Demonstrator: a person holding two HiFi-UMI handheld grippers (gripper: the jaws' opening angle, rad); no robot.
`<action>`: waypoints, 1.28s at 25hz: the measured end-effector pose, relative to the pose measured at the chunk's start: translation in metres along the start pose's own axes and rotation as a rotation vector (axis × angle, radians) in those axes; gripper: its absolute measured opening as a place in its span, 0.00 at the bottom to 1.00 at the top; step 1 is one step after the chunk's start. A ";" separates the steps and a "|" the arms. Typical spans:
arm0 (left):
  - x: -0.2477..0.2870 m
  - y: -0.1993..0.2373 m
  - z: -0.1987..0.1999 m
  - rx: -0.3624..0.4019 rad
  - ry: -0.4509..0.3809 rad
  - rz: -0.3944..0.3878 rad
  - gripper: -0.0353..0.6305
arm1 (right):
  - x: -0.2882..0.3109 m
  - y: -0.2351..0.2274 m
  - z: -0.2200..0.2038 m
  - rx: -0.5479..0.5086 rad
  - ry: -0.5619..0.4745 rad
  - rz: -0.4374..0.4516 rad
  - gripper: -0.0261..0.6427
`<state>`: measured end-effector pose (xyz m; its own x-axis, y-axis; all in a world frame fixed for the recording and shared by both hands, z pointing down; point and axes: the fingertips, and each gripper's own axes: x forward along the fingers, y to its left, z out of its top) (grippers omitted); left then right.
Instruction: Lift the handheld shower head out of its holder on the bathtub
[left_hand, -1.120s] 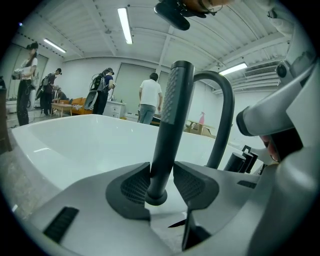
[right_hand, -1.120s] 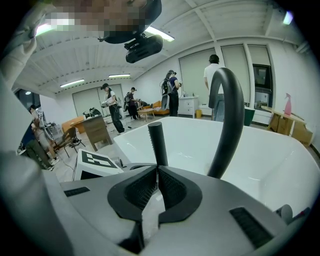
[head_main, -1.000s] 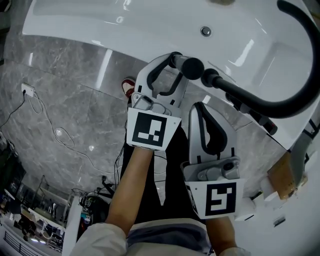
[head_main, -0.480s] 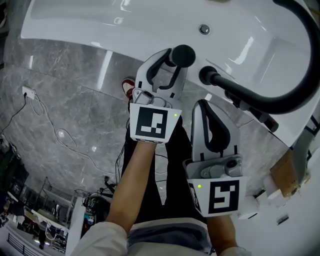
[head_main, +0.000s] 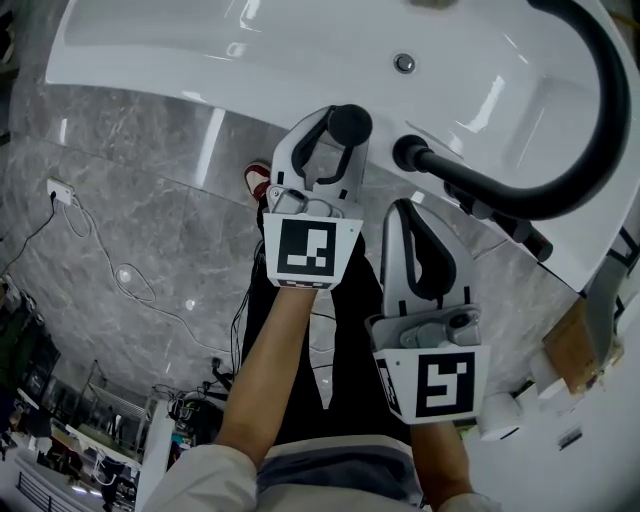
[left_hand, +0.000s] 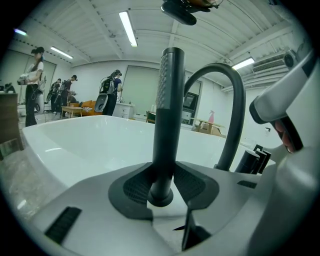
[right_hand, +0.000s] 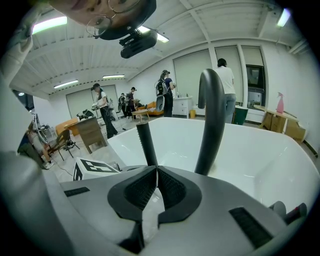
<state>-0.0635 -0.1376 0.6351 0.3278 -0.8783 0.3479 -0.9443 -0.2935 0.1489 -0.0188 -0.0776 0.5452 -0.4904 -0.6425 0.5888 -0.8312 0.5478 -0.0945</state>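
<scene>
Where the grey marble floor (head_main: 120, 180) fills the left of the head view, a thin cable (head_main: 105, 255) trails across it. Next along, the left hand-held gripper (head_main: 332, 138) reaches toward the rim of the white bathtub (head_main: 200, 50), its jaws clamped on the black handheld shower head (head_main: 349, 124). In the left gripper view the shower head stands upright as a slim rod, perforated down one side. It is pinched between the two ribbed pads (left_hand: 135, 187), and its rounded lower end shows bare on the camera side of them. In the head view it sits over the tub's edge, just left of the open end of the black curved spout (head_main: 545, 200) and apart from it. The drain (head_main: 404, 63) lies beyond, in the tub floor. Further right and nearer the person, the right hand-held gripper (head_main: 408, 215) has its pads pressed together with nothing between them, and its tips point toward the spout. Right of it, black fittings (head_main: 510, 230) stand on the tub deck under the spout's arc. Which of them is the holder cannot be told. A cardboard box (head_main: 575, 345) sits at the far right.
</scene>
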 end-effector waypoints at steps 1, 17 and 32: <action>0.000 0.001 0.000 -0.009 0.004 0.004 0.25 | 0.000 -0.001 0.001 0.002 -0.002 -0.001 0.07; -0.005 0.003 0.009 -0.013 0.020 0.017 0.25 | -0.004 -0.003 0.011 -0.026 -0.008 -0.018 0.07; -0.021 -0.002 0.027 -0.013 0.008 0.013 0.25 | -0.009 0.005 0.021 -0.027 -0.029 -0.013 0.07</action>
<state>-0.0695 -0.1288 0.6030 0.3158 -0.8789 0.3574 -0.9481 -0.2771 0.1563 -0.0243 -0.0798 0.5228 -0.4876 -0.6645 0.5663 -0.8302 0.5537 -0.0651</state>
